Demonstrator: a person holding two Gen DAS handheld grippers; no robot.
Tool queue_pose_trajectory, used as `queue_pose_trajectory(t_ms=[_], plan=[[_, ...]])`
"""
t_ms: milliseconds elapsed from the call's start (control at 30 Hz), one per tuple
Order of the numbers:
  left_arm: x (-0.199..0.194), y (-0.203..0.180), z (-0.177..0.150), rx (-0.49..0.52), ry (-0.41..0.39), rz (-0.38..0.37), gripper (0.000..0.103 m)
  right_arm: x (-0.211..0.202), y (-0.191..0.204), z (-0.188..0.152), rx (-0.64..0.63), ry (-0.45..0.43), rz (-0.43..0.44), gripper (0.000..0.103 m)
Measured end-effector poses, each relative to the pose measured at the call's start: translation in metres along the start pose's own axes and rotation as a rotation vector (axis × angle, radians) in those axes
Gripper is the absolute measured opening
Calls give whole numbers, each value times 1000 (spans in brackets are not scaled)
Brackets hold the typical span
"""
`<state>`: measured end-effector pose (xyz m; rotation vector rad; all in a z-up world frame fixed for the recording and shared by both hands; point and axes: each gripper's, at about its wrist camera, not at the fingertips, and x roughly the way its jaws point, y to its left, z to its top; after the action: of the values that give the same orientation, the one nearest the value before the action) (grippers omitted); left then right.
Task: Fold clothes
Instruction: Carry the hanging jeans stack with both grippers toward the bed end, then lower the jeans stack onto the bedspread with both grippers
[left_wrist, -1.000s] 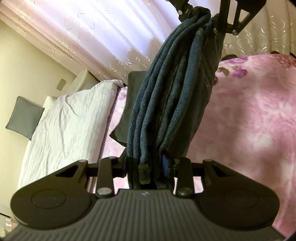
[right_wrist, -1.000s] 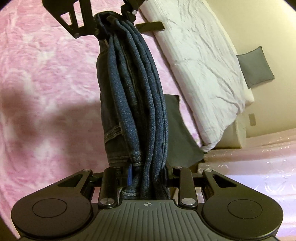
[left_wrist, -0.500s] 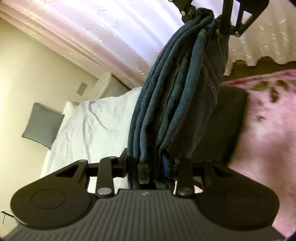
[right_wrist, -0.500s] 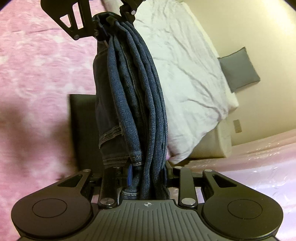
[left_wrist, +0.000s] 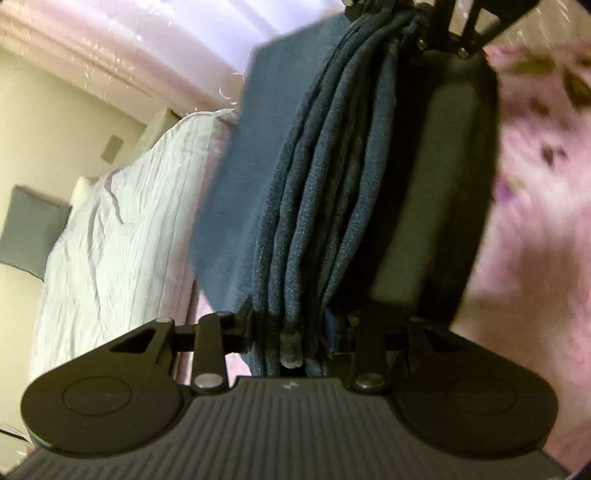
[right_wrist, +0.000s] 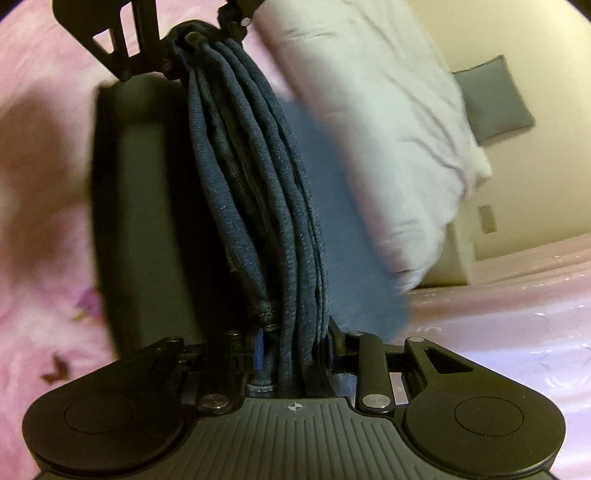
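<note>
Denim jeans, folded into a thick stack of layers, hang taut between the left gripper and the right gripper, each with its jaws clamped on one end of the bundle. Compared with a second ago, both hands have swung across the pink floral bedspread and sunk toward two folded garments that now fill the view underneath: a dark grey one and a blue one beside it. That reads as the fold being finished and the jeans being carried to the stack. The blue piece lies close against the white duvet, so little room is left on that side; the bedspread on the other side is open. The wall with a grey cushion stands well apart
</note>
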<state>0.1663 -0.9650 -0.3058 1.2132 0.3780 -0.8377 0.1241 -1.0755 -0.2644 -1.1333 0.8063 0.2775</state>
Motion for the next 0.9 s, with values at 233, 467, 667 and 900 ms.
queue_pose_trajectory(t_ms=[233,467,667,900], plan=[[-4,-12,-10,32,-37,64,29,-4,14,-11,10,-22,-4,29],[5,-29,-23,90,-48,63,30,-3,32,-1,-12,0,-17,31],[1,-28,-28,103,-53,75,34,2,42,-12,-23,-17,-54,43],[-28,-2,-49,-80,-20,-6,43,-23,18,-34,263,26,28,60]])
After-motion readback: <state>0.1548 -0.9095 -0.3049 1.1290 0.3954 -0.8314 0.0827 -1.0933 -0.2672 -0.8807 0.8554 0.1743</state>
